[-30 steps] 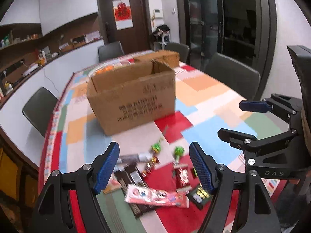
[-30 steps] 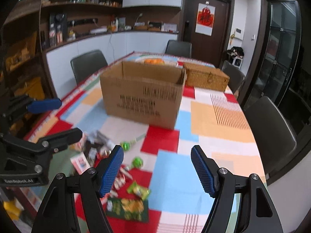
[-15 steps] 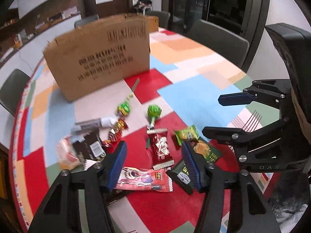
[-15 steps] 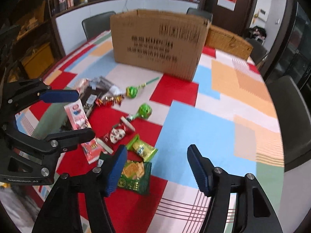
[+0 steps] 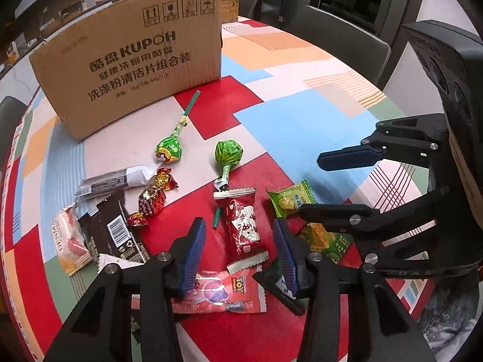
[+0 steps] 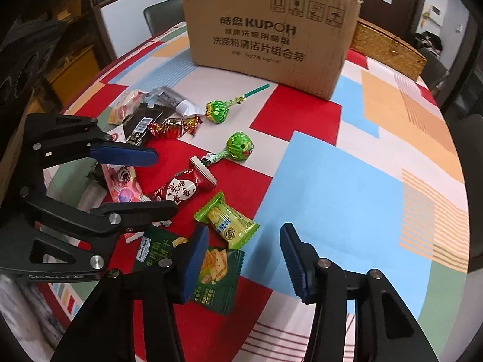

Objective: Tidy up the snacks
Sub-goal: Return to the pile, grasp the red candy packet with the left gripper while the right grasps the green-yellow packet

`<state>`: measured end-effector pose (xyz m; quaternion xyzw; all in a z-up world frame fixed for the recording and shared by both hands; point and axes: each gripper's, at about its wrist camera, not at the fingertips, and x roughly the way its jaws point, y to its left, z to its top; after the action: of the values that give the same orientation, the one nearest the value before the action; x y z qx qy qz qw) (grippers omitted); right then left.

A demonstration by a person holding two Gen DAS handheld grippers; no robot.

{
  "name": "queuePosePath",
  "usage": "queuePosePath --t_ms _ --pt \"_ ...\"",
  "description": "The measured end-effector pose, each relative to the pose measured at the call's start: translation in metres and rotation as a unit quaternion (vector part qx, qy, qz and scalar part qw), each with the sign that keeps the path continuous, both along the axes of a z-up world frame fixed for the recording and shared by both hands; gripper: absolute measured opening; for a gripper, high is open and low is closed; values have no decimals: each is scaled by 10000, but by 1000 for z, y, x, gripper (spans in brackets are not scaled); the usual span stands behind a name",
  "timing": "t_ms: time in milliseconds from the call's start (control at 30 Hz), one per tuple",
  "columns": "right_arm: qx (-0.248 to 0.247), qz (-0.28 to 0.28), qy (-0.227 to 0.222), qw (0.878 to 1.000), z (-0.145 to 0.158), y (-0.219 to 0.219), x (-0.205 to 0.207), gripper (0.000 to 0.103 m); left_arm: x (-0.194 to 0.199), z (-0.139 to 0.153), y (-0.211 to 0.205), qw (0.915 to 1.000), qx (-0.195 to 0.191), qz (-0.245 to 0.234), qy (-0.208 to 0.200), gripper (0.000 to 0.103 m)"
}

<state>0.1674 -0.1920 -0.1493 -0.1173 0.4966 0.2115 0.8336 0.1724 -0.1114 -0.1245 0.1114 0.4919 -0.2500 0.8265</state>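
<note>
Several wrapped snacks lie on the patchwork tablecloth before a brown cardboard box (image 5: 126,60) (image 6: 268,39). My left gripper (image 5: 240,253) is open, low over a red candy packet (image 5: 243,226) that lies between its fingers. My right gripper (image 6: 244,256) is open, just above a light green biscuit packet (image 6: 228,220) and a dark green cracker packet (image 6: 215,274). Two green lollipops (image 5: 169,149) (image 5: 228,154), a red-gold foil candy (image 5: 152,196), a dark chocolate bar wrapper (image 5: 116,232) and a pink packet (image 5: 220,291) lie around.
A wicker basket (image 6: 389,48) stands behind the box on the right. Grey chairs (image 5: 341,36) ring the table. The table edge (image 5: 18,286) runs close on the left. Shelves and a counter line the far wall.
Both grippers have dropped down and forward toward the snack pile. The left gripper's fingers have narrowed around the red candy packet. The snacks have not moved.
</note>
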Motion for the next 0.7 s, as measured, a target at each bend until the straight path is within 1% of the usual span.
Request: queuePosePath --t_ms 100,233,333,500,600,667,700 --pt "34 67 65 10000 -4 0 6 47 4 -4 -1 9999 -16 14 114 44" --pt "61 124 146 9998 -9 0 12 45 8 -12 -3 9997 -6 26 251 39" --pt "77 156 184 9997 -12 1 15 42 12 -17 -4 9995 1 64 306 37" --pt "130 129 226 9996 -16 2 21 40 15 -18 -4 9996 -1 85 280 30" --pt "187 157 203 9995 -15 4 26 40 16 -19 -2 9994 -68 114 315 29" --pt "177 193 222 9994 -15 6 29 40 17 -20 -2 9994 -85 142 311 26" --pt "164 201 246 9994 -16 7 31 40 17 -20 -1 9993 -90 150 318 24"
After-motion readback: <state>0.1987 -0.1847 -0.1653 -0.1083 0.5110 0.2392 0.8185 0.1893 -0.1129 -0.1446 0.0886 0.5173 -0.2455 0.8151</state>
